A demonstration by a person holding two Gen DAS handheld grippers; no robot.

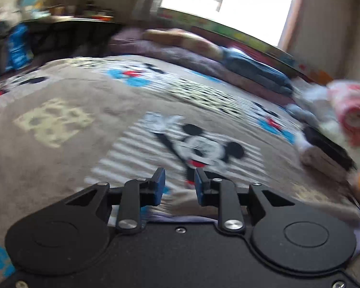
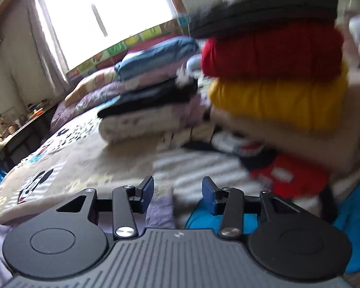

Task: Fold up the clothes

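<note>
We work on a bed covered by a beige cartoon blanket [image 1: 60, 91], and we use this blanket as our landmark. Both pictures are blurred.

Our left gripper [image 1: 180, 180] hangs just above the blanket with a narrow gap between its blue pads, and nothing is between them. Our right gripper [image 2: 177, 189] is open wider and is also empty. Directly below it, on the near edge of the blanket, lies a pale lilac cloth [image 2: 159, 210] beside a bright blue cloth [image 2: 201, 218]. We judge that one of these is the next garment to fold, but we cannot tell their shape.

Such cloth is probably light, soft and limp. It will sag and slide, so we should pinch it at an edge or a corner, one gripper on each side, and lift it slowly.

On the far right side of the blanket stands a stack of folded clothes [image 2: 276, 55]: yellow at the bottom, red above, dark grey on top. Beyond the blanket, under the window [image 2: 103, 19], folded quilts [image 2: 156, 55] are piled. We see no basket or box.
</note>
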